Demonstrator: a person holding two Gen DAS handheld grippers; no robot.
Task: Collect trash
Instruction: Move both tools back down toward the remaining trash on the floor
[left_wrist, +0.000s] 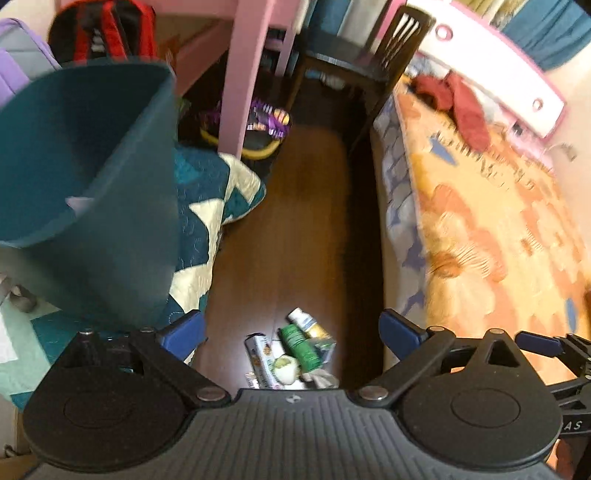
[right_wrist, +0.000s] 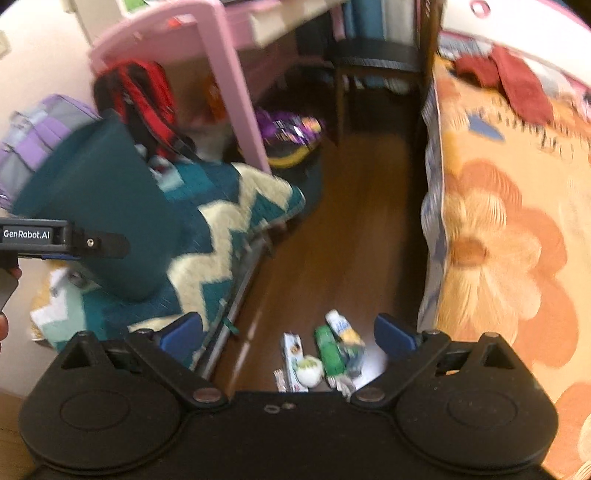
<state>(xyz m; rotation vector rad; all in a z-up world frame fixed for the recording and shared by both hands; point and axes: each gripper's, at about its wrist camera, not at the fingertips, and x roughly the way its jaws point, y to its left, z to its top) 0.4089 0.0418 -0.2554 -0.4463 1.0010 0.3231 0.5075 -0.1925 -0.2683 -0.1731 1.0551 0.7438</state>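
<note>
A small heap of trash (left_wrist: 295, 354) lies on the dark wooden floor: a green packet (left_wrist: 301, 345), a white and yellow tube (left_wrist: 306, 321), a printed carton (left_wrist: 258, 354), a round white-green piece and crumpled paper. My left gripper (left_wrist: 291, 332) hangs above it, open, with nothing between its blue pads (left_wrist: 184, 332). My right gripper (right_wrist: 290, 330) is open too and points down at the same heap (right_wrist: 325, 354). A teal bin (left_wrist: 92, 166) stands tilted on a quilt just left of my left gripper, and also shows in the right wrist view (right_wrist: 103, 206).
A teal and cream quilt (left_wrist: 207, 206) covers the left side. A bed with an orange flowered sheet (left_wrist: 480, 221) borders the floor strip on the right. A pink desk leg (left_wrist: 243, 74), a dark chair (left_wrist: 362, 62) and a red and black backpack (left_wrist: 107, 29) stand beyond.
</note>
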